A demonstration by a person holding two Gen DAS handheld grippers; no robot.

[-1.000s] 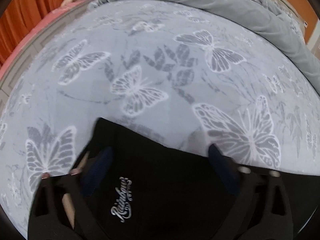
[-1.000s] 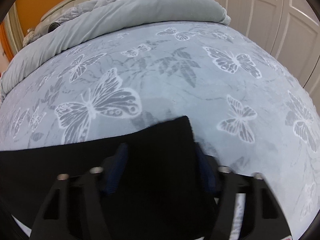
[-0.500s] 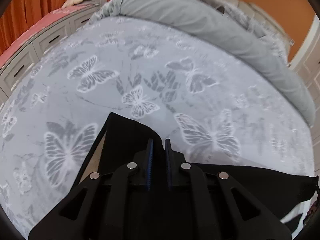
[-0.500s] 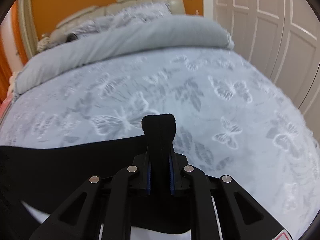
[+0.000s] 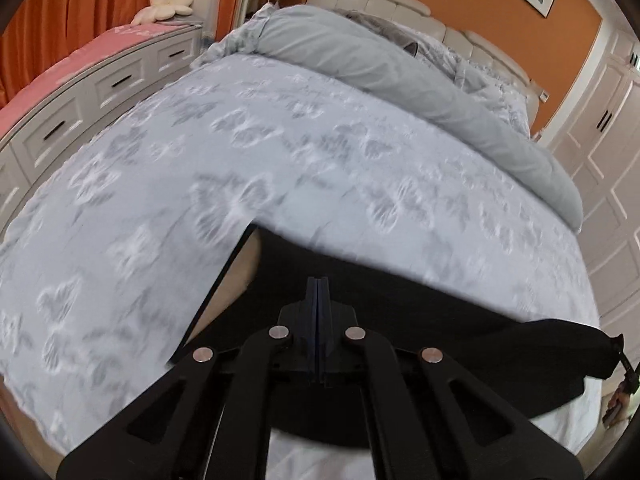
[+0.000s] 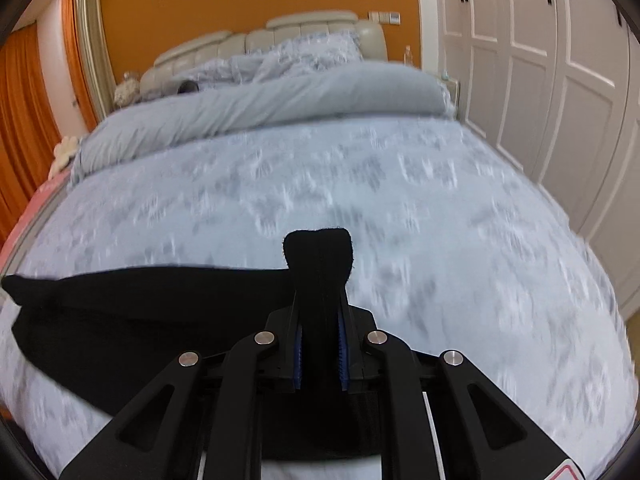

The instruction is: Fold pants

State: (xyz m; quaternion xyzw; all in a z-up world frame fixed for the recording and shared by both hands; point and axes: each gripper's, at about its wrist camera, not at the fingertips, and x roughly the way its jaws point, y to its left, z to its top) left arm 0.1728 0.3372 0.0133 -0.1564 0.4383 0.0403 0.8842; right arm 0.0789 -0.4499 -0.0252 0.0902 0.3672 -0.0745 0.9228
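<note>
Left gripper [image 5: 318, 292] clamped on black pants [image 5: 420, 320]; right gripper [image 6: 320, 280] pinching pants' edge, cloth stretched between, above bedspread [image 5: 160, 184].

Butterfly print on the bed [image 5: 360, 168] smears into blur; the black pants [image 6: 120, 320] run behind the right tongs [image 6: 320, 344], lower edge hidden.

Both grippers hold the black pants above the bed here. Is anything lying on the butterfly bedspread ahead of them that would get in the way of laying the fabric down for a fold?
Nothing visible. The bedspread ahead of the pants lies bare up to the rolled grey duvet near the headboard.
</note>
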